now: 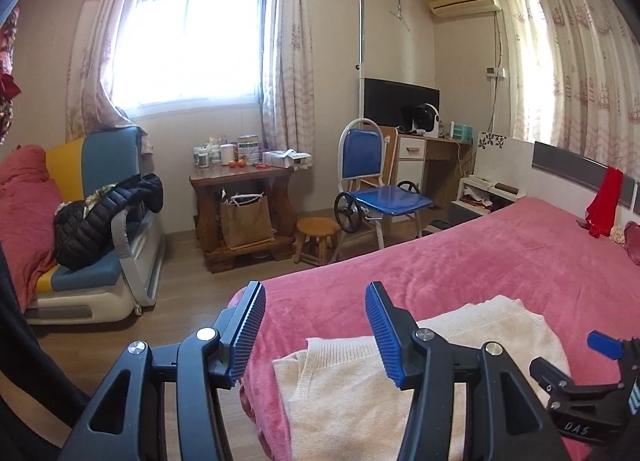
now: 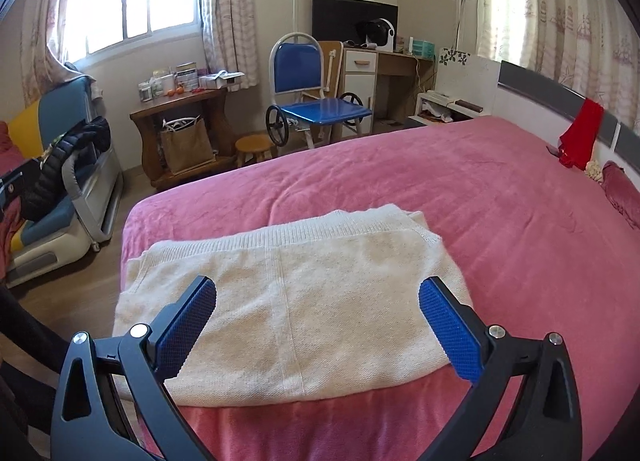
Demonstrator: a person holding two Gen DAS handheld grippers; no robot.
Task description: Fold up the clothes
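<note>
On the pink plush bedspread [image 2: 460, 197], near its corner: cream knit sweater [image 2: 296, 281], folded to a rough rectangle, ribbed far edge. Right gripper [image 2: 318, 319] spread wide above it, empty. Left gripper [image 1: 316, 335] parted, empty; sweater's near edge hidden behind its fingers

Both hand-held grippers [image 1: 316, 331] [image 2: 318, 325] agape (empty)

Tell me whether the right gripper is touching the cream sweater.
Cannot tell. In the right wrist view the right gripper stands open over the cream sweater, nothing pinched, but whether a pad rests on the knit is unclear.
</note>
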